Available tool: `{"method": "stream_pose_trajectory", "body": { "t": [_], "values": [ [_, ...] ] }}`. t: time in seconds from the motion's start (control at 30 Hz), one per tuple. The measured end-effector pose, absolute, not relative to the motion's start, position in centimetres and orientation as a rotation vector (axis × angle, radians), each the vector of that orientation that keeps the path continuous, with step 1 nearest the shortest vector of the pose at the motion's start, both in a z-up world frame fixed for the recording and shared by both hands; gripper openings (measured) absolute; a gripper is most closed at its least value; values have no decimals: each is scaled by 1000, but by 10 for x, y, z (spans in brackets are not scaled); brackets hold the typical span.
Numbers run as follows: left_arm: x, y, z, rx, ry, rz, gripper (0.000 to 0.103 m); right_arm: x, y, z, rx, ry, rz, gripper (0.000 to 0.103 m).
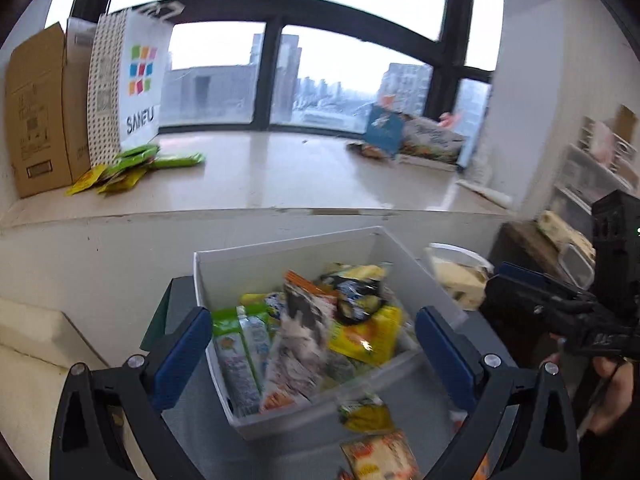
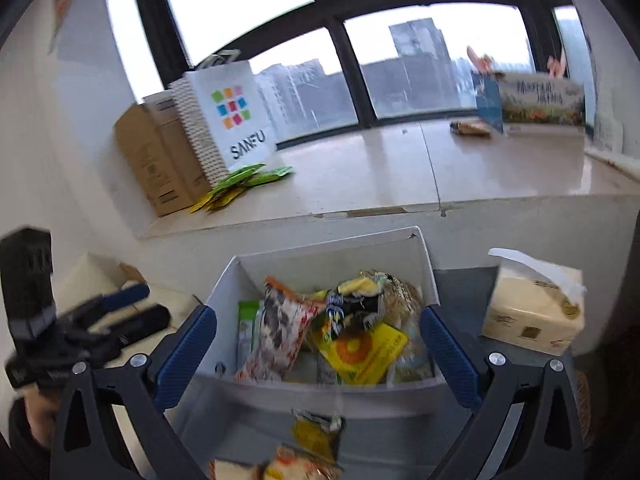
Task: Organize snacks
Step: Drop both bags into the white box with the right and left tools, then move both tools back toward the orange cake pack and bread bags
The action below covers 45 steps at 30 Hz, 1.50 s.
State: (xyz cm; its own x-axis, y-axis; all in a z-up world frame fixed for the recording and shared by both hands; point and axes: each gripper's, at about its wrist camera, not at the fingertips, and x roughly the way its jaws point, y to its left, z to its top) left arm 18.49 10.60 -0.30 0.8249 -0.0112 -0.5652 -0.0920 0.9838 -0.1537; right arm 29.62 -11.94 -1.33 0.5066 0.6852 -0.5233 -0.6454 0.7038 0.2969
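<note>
A white bin (image 1: 280, 260) (image 2: 328, 256) full of mixed snack packets stands on a grey surface below a windowsill. My left gripper (image 1: 312, 356) is open and empty, held above the bin's near side. My right gripper (image 2: 320, 352) is open and empty, also above the bin's near edge. Loose yellow packets (image 1: 368, 416) (image 2: 316, 432) lie on the grey surface in front of the bin. An orange packet (image 1: 380, 456) lies nearer still. The right gripper shows at the right of the left wrist view (image 1: 532, 292); the left one shows at the left of the right wrist view (image 2: 120, 312).
Green and yellow packets (image 1: 132, 164) (image 2: 240, 180) lie on the windowsill by a white SANFU bag (image 1: 140, 80) (image 2: 236, 116) and a cardboard box (image 1: 40, 112). Boxes (image 2: 536, 100) stand at the sill's right end. A tissue box (image 2: 532, 308) sits right of the bin.
</note>
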Motion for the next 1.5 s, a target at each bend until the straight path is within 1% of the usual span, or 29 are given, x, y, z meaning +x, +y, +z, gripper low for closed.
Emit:
{"method": "stream_pose_trajectory", "body": {
  "t": [0.4, 0.6, 0.7, 0.83, 1.27, 1.5],
  "values": [
    [66, 45, -5, -210, 523, -105, 103, 174, -194, -17, 55, 512, 810, 103],
    [17, 16, -24, -256, 544, -187, 103, 128, -222, -35, 50, 493, 769, 103],
    [1, 4, -35, -240, 550, -176, 103, 113, -234, -50, 71, 531, 771, 103],
    [-5, 0, -45, -231, 576, -180, 103, 107, -239, -65, 30, 567, 747, 103],
    [-3, 4, -51, -242, 589, -174, 103, 127, -245, -98, -11, 670, 666, 103],
    [-2, 10, -58, -253, 603, -161, 103, 142, -232, -139, -36, 804, 668, 103]
  ]
}}
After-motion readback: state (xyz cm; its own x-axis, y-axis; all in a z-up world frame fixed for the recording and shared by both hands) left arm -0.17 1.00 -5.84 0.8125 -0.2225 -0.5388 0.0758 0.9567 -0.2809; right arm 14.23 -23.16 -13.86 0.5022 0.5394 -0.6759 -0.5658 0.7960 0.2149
